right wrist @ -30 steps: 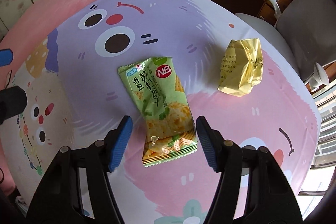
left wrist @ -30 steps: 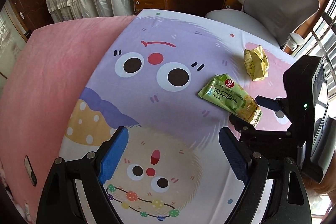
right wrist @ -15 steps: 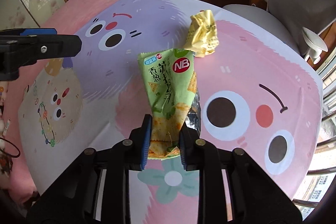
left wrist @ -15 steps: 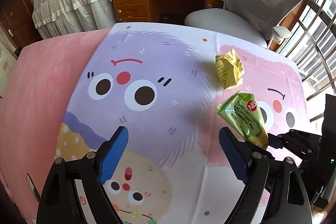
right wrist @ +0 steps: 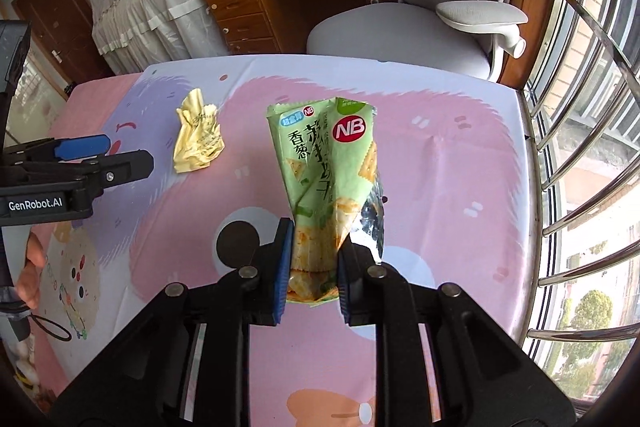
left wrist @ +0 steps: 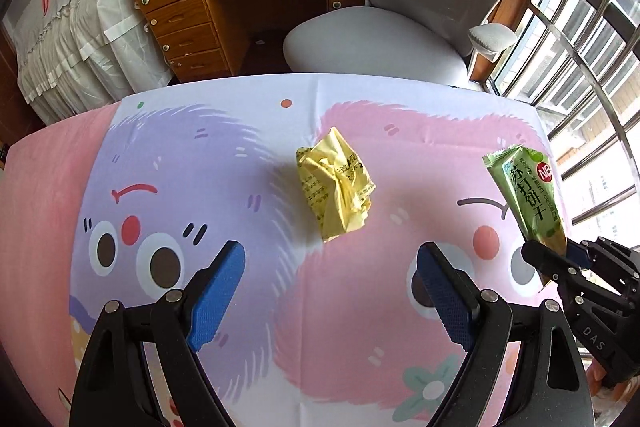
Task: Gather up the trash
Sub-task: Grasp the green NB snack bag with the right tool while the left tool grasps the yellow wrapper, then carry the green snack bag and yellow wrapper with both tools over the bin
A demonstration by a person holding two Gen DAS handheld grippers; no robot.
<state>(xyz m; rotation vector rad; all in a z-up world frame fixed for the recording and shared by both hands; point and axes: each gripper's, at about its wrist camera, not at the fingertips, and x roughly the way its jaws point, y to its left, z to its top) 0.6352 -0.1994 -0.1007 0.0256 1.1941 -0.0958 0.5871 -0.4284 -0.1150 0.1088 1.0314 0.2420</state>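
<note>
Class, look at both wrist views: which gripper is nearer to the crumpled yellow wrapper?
Left. The left gripper hangs open just short of the crumpled yellow wrapper; the right gripper, off to its side, is shut on the green cracker packet.

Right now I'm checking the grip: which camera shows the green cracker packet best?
The right wrist view: the green cracker packet fills its centre, pinched at its lower end in the right gripper. The left wrist view shows it small and side-on at the right edge.
</note>
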